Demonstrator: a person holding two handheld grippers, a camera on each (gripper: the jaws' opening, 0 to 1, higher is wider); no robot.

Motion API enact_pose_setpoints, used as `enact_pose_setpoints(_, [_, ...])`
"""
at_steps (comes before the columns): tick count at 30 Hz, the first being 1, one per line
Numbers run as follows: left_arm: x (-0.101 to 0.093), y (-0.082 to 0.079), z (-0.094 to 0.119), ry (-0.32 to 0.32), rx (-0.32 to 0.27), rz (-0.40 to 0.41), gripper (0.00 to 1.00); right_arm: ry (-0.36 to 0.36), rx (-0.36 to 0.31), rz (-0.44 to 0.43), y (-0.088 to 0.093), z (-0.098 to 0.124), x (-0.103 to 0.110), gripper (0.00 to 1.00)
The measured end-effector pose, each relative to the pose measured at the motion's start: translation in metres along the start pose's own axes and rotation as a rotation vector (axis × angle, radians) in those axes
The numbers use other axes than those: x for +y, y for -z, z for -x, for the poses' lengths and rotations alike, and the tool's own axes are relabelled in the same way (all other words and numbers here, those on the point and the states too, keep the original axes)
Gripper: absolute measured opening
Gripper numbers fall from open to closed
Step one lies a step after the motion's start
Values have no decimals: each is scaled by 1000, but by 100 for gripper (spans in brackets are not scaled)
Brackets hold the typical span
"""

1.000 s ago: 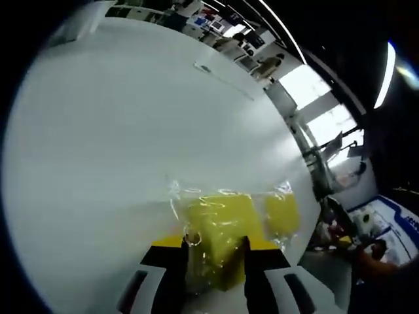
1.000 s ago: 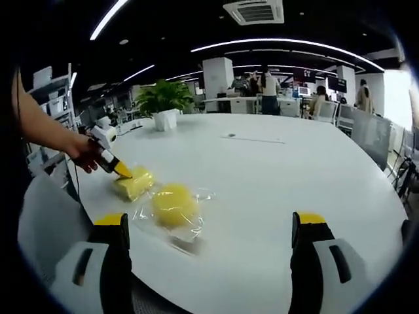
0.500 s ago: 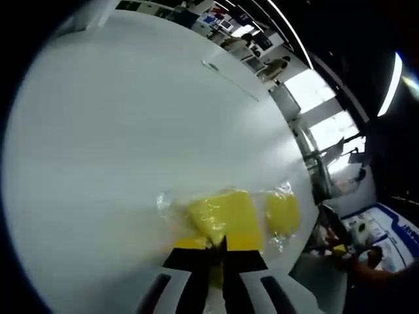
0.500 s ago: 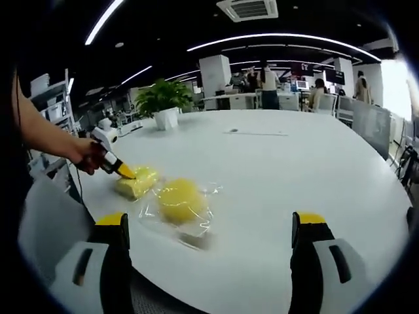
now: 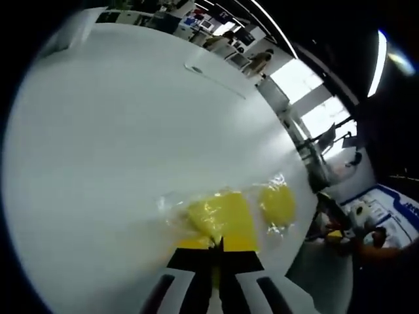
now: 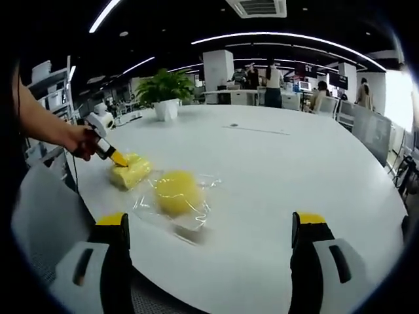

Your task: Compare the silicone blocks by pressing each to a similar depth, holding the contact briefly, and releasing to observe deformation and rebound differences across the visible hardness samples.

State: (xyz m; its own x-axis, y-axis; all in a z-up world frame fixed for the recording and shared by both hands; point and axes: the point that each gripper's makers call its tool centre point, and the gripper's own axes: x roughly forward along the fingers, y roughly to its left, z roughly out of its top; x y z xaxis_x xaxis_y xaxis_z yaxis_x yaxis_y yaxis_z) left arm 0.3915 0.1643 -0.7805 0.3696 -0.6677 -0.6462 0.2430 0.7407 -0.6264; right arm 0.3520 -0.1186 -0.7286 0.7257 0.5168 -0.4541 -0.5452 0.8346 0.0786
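A yellow squarish block (image 5: 219,214) in clear wrap lies on the white table (image 5: 131,118), just ahead of my left gripper (image 5: 216,248). Its jaws are pressed together on the block's near edge, with a thin yellow strip between them. A rounder yellow block (image 5: 276,204), also wrapped, lies just to its right. In the right gripper view a hand (image 6: 82,140) holds the left gripper (image 6: 118,158) with its yellow tips against the squarish block (image 6: 131,173). The round block (image 6: 175,193) sits beside it. My right gripper (image 6: 209,221) hangs open, short of both blocks.
The white table (image 6: 281,163) stretches wide beyond the blocks, with a potted plant (image 6: 163,91) at its far side. A grey chair back (image 6: 46,216) stands at the near left edge. People and desks fill the office behind.
The left jaws straddled the squarish block a second ago and have since closed on its near edge, staying closed. The right gripper has barely moved.
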Motion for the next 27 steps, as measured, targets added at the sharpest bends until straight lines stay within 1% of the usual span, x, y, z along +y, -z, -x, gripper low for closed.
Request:
enact_pose_setpoints(4, [0, -4, 5, 4, -31, -10, 0, -10, 5, 3, 1, -1, 1, 97])
enact_pose_setpoints(5, [-1, -4, 6, 16, -38, -17, 0, -10, 7, -1, 2, -1, 1, 97])
enact_pose_setpoints(7, [-2, -2, 5, 27, -31, -16, 0, -9, 12, -1, 3, 0, 1, 97])
enact_pose_setpoints(9, [-4, 0, 8, 18, -31, -46, 0, -8, 14, -3, 4, 0, 0, 96])
enact_pose_setpoints(13, [-5, -3, 13, 16, -56, -39, 0, -19, 19, 5, 4, -1, 3, 97])
enact_pose_setpoints(18, [-10, -15, 24, 8, -125, -84, 0, -39, 27, 14, 5, -2, 5, 97])
enact_pose_setpoints(21, [-7, -21, 31, -32, -164, -118, 0, -35, 29, 9, 5, -2, 5, 97])
enact_pose_setpoints(22, [-7, -22, 33, -35, -176, -122, 0, -34, 28, 3, 6, -2, 4, 97])
enact_pose_setpoints(25, [-9, -26, 40, -40, -218, -130, 0, -39, 32, -2, 7, -2, 4, 97])
enact_pose_setpoints(27, [-13, -29, 45, -33, -242, -154, 0, -46, 36, -12, 8, -3, 5, 97])
